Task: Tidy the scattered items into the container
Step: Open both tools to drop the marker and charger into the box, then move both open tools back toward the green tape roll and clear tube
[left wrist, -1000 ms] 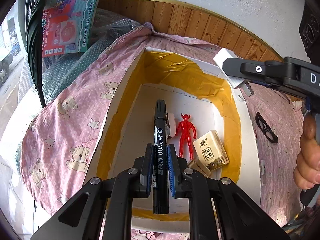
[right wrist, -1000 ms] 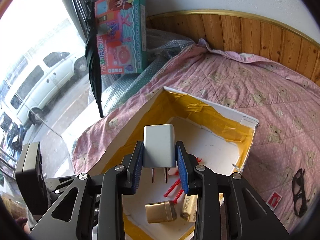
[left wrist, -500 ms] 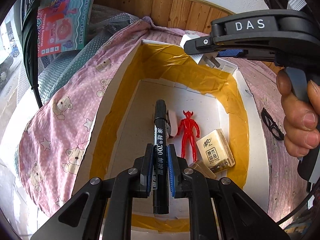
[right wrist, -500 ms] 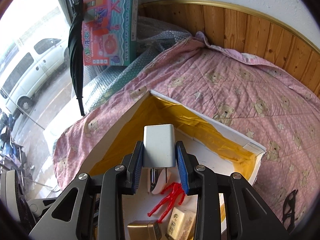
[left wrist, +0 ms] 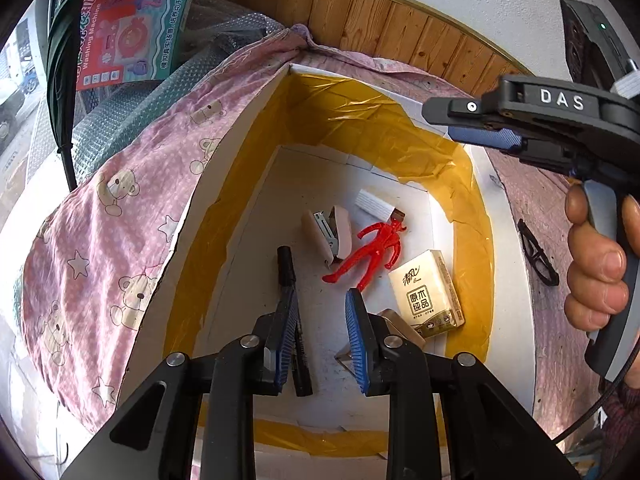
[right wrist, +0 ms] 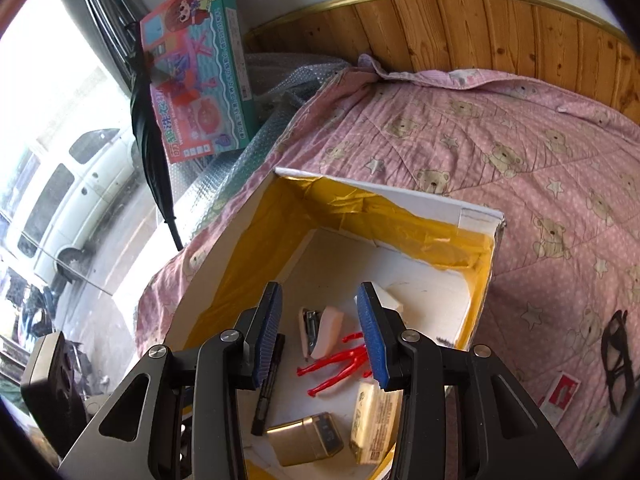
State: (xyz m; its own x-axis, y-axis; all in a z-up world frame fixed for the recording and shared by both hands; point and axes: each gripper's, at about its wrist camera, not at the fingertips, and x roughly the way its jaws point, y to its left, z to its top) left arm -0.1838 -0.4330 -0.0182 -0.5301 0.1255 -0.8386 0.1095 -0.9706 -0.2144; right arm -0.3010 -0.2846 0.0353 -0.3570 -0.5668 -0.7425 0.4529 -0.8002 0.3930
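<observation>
box (left wrist: 256, 184): white, yellow-taped | marker (left wrist: 290, 300): black, lying inside | both grippers' fingers: spread, empty

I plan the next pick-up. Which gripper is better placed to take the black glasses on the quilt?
Probably the right gripper: it is open and empty, and the black glasses lie outside the box on its side. The left gripper points into the box.

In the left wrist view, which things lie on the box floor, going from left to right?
Black marker → stapler → red figure → tissue pack.
</observation>
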